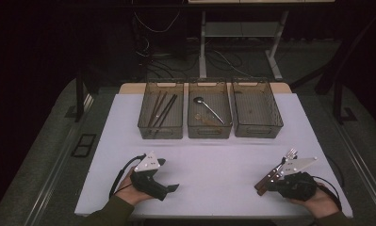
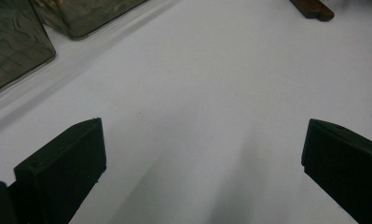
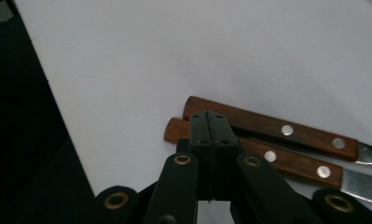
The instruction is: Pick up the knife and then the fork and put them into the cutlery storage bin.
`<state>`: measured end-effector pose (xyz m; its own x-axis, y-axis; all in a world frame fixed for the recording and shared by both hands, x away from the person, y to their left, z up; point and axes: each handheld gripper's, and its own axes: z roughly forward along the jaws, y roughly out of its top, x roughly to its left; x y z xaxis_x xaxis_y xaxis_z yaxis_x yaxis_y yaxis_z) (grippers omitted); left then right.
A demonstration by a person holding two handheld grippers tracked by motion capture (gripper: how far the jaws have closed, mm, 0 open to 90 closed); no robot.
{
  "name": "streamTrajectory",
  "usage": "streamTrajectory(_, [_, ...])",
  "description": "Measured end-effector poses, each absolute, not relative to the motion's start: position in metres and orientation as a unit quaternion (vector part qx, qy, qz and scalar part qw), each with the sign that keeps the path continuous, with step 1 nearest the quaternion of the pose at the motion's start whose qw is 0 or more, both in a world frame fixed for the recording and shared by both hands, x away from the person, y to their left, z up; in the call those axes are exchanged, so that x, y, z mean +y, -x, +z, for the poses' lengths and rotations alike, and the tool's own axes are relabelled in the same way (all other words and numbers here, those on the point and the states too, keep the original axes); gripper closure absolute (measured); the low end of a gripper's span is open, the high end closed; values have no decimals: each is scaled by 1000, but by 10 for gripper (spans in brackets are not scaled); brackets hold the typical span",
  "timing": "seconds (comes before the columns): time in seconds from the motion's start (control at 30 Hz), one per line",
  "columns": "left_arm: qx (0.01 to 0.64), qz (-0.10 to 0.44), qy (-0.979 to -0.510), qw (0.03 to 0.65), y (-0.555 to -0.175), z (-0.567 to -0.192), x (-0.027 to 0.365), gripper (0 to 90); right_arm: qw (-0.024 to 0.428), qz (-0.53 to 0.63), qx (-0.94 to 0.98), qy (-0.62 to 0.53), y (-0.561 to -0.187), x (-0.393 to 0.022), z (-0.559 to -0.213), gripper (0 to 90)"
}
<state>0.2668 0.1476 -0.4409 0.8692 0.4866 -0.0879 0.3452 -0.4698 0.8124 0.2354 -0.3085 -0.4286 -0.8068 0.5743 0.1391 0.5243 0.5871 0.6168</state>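
Two wooden-handled utensils (image 1: 273, 173) lie side by side at the table's front right, and one ends in fork tines (image 1: 291, 153). In the right gripper view their riveted handles (image 3: 272, 127) run off to the right. My right gripper (image 3: 209, 125) is shut with nothing between its jaws, and its tips hang just over the handles' near ends. In the high view the right gripper (image 1: 268, 187) points left beside those ends. My left gripper (image 1: 167, 174) rests at the front left, open. In its own view the left gripper (image 2: 204, 149) has bare white table between its jaws.
Three clear bins stand in a row at the back. The left bin (image 1: 143, 123) holds chopsticks (image 1: 161, 111), the middle bin (image 1: 209, 133) holds a spoon (image 1: 208, 108), and the right bin (image 1: 278, 123) shows nothing inside. The white table top (image 1: 214, 160) ends close behind both hands.
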Motion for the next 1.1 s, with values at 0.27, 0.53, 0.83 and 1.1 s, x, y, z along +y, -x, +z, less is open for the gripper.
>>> streamTrajectory(0.27, [244,79,-854,453,-267,-441,148,0,27,318,901,-293,-231,-304,-436,900])
streamTrajectory(0.53, [243,79,-855,452,-267,-441,147,0,30,324,900,-290,-233,-301,-438,900])
streamTrajectory(0.83, [245,78,-853,454,-267,-442,146,0,42,327,899,-288,-242,-293,-439,900])
streamTrajectory(1.1, [246,77,-853,454,-267,-442,146,0,48,328,899,-287,-251,-286,-439,900])
